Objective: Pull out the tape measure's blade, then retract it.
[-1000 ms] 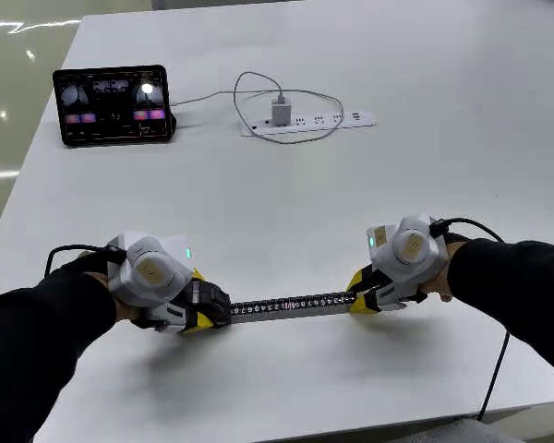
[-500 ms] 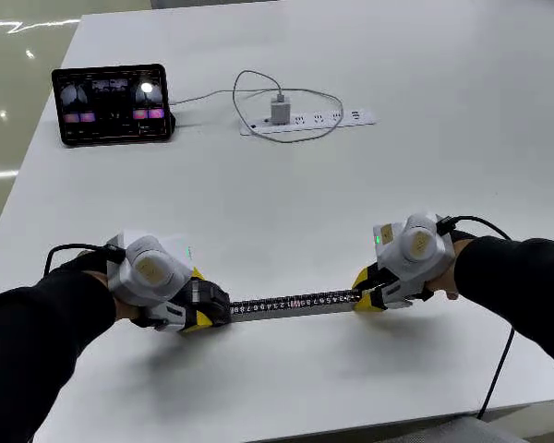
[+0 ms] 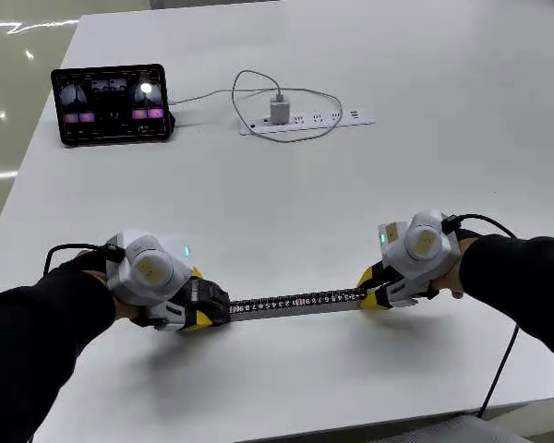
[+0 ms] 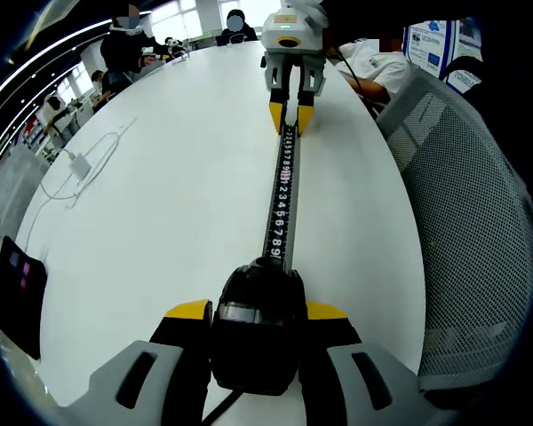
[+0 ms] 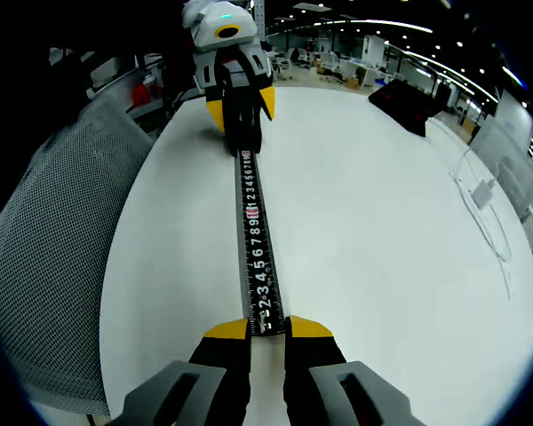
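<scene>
The black tape measure case [image 4: 261, 315] sits between the jaws of my left gripper [image 4: 258, 312], which is shut on it near the table's front left [image 3: 201, 305]. Its black blade [image 3: 295, 303] with white numerals runs flat over the white table toward the right. My right gripper [image 5: 267, 328] is shut on the blade's tip [image 5: 265, 325], at the front right in the head view [image 3: 369, 297]. From the left gripper view the blade [image 4: 282, 193] stretches away to the right gripper [image 4: 290, 114]; from the right gripper view the blade [image 5: 253, 240] leads back to the left gripper [image 5: 238, 111].
A tablet [image 3: 113, 103] with a lit screen stands at the far left of the white table [image 3: 351, 175]. A white power strip [image 3: 305, 120] with a charger and looped cable lies at the far middle. A grey mesh chair [image 4: 475, 231] stands by the table's near edge.
My right gripper has moved a little to the right with the blade's tip, so a longer stretch of blade lies out. The left gripper and the case have stayed put.
</scene>
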`<state>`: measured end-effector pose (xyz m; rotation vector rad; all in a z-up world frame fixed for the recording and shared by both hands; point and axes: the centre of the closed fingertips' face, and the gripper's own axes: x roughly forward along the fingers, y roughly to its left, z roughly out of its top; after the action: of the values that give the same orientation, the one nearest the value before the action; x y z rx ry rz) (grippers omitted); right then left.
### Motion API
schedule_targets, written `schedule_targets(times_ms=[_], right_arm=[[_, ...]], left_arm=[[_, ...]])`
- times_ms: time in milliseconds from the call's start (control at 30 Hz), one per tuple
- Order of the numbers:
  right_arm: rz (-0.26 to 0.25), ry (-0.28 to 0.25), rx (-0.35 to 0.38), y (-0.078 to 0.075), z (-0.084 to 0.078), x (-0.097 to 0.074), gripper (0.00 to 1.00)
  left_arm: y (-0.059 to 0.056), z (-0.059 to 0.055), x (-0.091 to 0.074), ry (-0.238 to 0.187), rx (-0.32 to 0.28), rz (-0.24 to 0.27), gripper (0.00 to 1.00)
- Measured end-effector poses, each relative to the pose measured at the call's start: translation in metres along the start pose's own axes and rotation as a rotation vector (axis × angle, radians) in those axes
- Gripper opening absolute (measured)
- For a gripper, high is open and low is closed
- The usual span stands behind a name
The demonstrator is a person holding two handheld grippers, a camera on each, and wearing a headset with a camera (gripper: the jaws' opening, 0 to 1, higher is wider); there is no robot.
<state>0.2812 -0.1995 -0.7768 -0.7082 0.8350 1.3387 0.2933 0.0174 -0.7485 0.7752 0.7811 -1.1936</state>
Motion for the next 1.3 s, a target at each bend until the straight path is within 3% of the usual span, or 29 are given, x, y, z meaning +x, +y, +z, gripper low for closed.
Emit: schedule_targets(times_ms=[1300], right_arm=[[-0.009,0.011,0.017,-0.002,-0.019,-0.01,0.09]], left_arm=[[-0.001,0.001,0.0,0.002,-0.002,-0.003,0.33]])
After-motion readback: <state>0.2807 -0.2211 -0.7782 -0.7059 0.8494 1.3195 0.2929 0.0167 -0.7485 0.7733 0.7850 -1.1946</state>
